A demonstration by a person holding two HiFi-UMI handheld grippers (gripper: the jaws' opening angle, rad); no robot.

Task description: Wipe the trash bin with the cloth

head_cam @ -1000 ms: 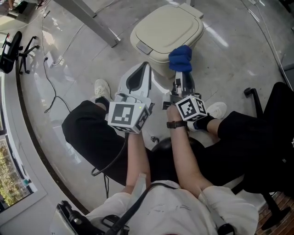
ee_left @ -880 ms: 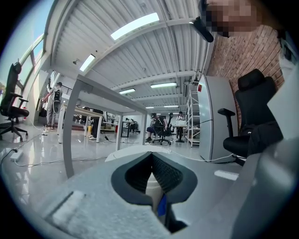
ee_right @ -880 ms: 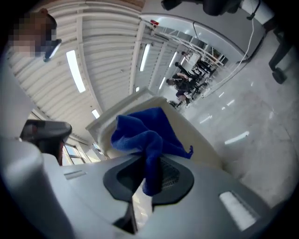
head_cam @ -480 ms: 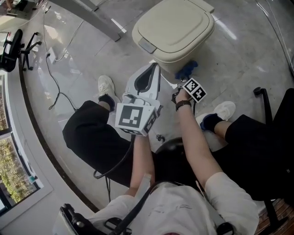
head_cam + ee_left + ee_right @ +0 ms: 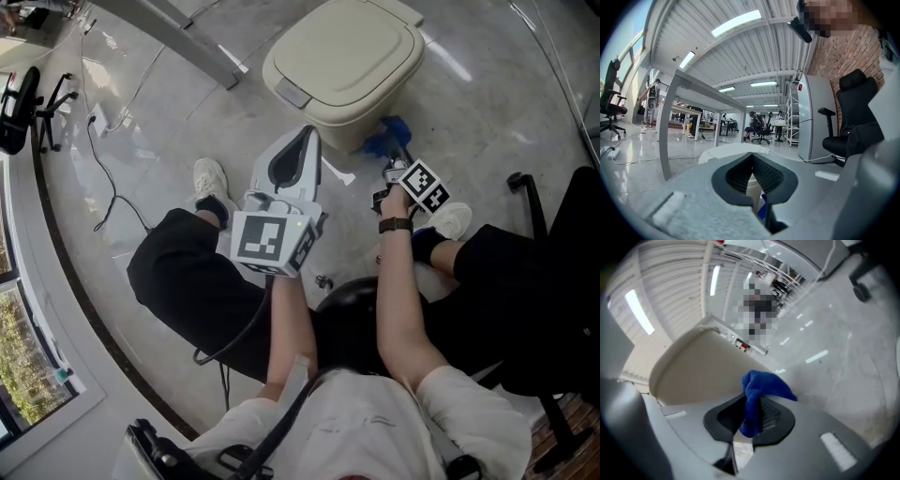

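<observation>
Head view: I sit over the pale floor with the beige trash bin (image 5: 347,66) in the upper middle of the frame, its lid closed. My right gripper (image 5: 394,157) reaches toward the bin's lower right side, just right of centre, and its jaws are clenched on the blue cloth (image 5: 385,139), which is bunched up and pressed against the bin's wall just below the lid rim. The marker cube (image 5: 427,187) on that gripper sits just below, above my wrist. In the right gripper view the cloth stands up between the ribbed pads, a fold flopping over to the right, with the curved beige wall of the bin filling the left half of the frame behind it and the shiny floor to the right. My left gripper (image 5: 302,141) hangs left of centre in the head view, its tip pointing at the bin's near side, apart from it. In the left gripper view its jaws are drawn together at the tip with nothing grasped; through the narrow slit below I see a strip of the bin and a sliver of blue. A black office chair (image 5: 562,234) stands at the right edge of the head view.
</observation>
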